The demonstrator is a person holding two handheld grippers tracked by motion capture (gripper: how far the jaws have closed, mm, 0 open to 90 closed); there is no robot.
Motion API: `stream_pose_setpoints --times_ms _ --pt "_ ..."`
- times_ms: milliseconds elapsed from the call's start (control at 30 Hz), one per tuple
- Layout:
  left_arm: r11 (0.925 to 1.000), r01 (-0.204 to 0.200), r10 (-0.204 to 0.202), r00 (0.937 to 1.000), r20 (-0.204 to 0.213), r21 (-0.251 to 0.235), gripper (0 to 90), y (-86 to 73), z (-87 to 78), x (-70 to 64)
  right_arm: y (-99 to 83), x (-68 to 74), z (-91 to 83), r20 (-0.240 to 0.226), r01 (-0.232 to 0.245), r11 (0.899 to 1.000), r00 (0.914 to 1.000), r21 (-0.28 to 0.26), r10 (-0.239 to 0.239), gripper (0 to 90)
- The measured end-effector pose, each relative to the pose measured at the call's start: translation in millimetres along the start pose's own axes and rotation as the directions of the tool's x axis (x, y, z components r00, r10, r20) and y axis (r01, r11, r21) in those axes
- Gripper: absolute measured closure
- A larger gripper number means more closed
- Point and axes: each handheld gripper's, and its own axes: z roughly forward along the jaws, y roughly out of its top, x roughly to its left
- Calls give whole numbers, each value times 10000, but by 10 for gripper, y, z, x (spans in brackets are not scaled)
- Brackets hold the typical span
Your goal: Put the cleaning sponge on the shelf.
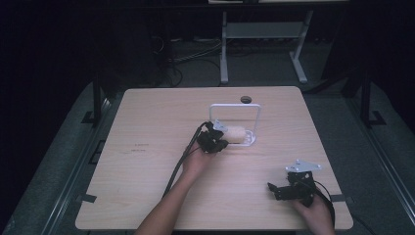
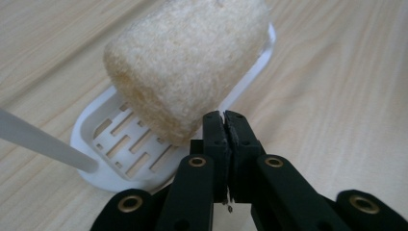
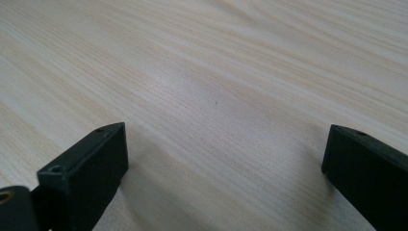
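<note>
Left tool (image 2: 224, 126) jaws pinched together, nothing visibly held, beside sponge roll (image 2: 187, 62) on white slotted tray (image 2: 110, 144); nudge risks toppling roll; right tool (image 3: 223, 159) wide open, empty

My left gripper (image 1: 214, 138) is black, built of linked bars joined by brass-coloured rivets, with small screw holes in its two slim jaws; a pair of black cables (image 1: 182, 159) trails from it along my bare forearm. My right gripper (image 1: 288, 188) is likewise black, with blocky, square-ended jaws, each bearing a small hole, a grey three-cornered plate (image 1: 303, 166) on top and a black cable behind. I wear no sleeves.
</note>
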Motion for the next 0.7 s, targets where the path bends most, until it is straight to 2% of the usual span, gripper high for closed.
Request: stream_pose_setpoints --times_ms 100,167,267,500,700 --pt "9999 -128 128 9999 10 44 840 9 -48 -12 0 0 0 0 -5 10000 10000 1 5 20" --pt "10000 -16 16 9999 107 12 819 6 -79 -13 0 0 0 0 -3 10000 10000 0 3 20" --pt "9999 -123 123 9999 68 60 780 3 -130 -17 0 0 0 0 -3 10000 10000 4 3 20" --pt "9997 -187 187 9998 -10 158 633 -40 -251 -17 0 0 -1 1 4 10000 10000 4 -4 20" --pt "9999 -27 26 10000 42 115 509 -100 -353 -7 0 0 0 2 -9 10000 10000 1 9 20"
